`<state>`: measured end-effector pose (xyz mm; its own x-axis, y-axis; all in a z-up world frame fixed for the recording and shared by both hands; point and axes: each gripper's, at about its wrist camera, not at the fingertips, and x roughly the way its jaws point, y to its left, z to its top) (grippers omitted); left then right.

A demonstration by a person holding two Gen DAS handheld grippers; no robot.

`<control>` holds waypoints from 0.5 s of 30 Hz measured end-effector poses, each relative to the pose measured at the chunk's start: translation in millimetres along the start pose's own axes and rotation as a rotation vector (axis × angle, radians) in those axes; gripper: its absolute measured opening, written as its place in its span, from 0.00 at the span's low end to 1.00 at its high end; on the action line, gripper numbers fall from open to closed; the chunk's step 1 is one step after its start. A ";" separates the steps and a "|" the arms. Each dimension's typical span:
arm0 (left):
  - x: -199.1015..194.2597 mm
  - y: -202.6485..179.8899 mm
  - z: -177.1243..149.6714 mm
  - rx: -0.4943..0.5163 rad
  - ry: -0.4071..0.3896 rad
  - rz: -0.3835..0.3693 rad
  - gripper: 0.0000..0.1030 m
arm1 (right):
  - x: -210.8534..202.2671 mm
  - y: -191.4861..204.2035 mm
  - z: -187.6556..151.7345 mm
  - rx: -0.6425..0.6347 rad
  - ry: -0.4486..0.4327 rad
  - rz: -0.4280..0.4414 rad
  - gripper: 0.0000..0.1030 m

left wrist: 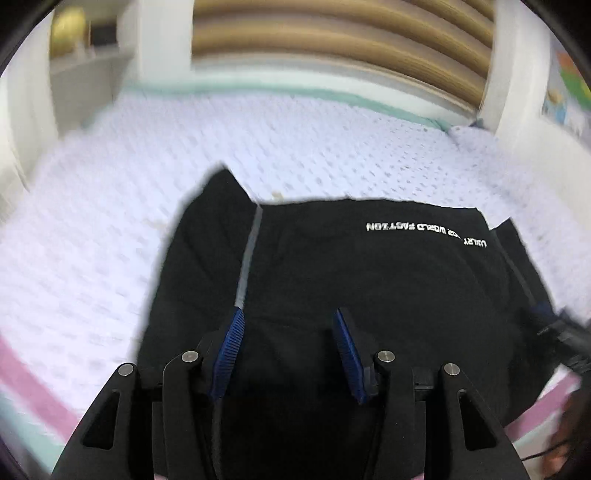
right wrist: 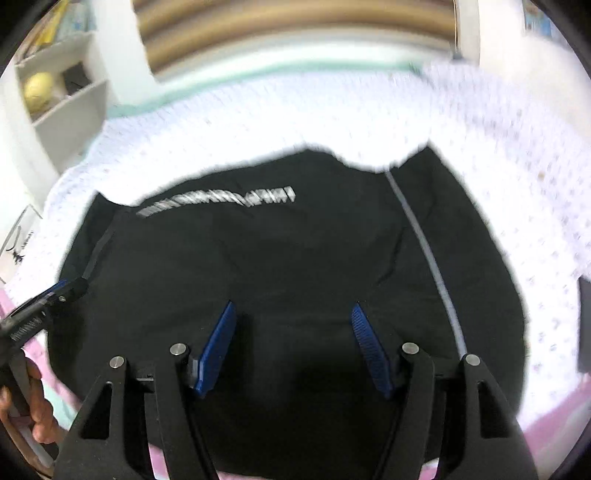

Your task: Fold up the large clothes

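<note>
A large black garment [left wrist: 351, 280] with white lettering and a grey stripe lies spread on a white dotted bed cover [left wrist: 155, 177]. It also shows in the right wrist view [right wrist: 280, 251]. My left gripper [left wrist: 288, 317] is open and empty, hovering over the garment's near left part. My right gripper [right wrist: 293, 312] is open and empty over the garment's near right part. The left gripper shows at the left edge of the right wrist view [right wrist: 55, 291], and the right gripper at the right edge of the left wrist view [left wrist: 554, 317]. Both views are blurred.
A wooden slatted headboard [left wrist: 332, 33] stands behind the bed. White shelves [right wrist: 62, 96] with a yellow ball stand at the left. The bed cover [right wrist: 480, 122] has a pink and green striped border [left wrist: 33, 373] along its near edge.
</note>
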<state>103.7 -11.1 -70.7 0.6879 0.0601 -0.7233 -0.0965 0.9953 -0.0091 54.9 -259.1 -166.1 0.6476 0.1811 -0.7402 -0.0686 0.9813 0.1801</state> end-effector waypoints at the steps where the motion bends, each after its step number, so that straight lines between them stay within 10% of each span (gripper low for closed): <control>1: -8.3 -1.3 0.6 0.009 -0.004 0.038 0.51 | -16.9 3.9 1.4 -0.011 -0.034 0.001 0.67; 5: -56.2 -12.2 12.0 0.051 -0.077 0.174 0.52 | -74.3 29.5 18.2 -0.056 -0.177 -0.043 0.80; 15: -128.9 -22.9 2.9 0.057 -0.269 0.145 0.52 | -127.9 60.3 23.0 -0.117 -0.283 -0.104 0.85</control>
<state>19.3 -41.4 24.7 0.8362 0.2123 -0.5057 -0.1723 0.9770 0.1253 -14.6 -224.6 -45.7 0.8401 0.0695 -0.5379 -0.0665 0.9975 0.0251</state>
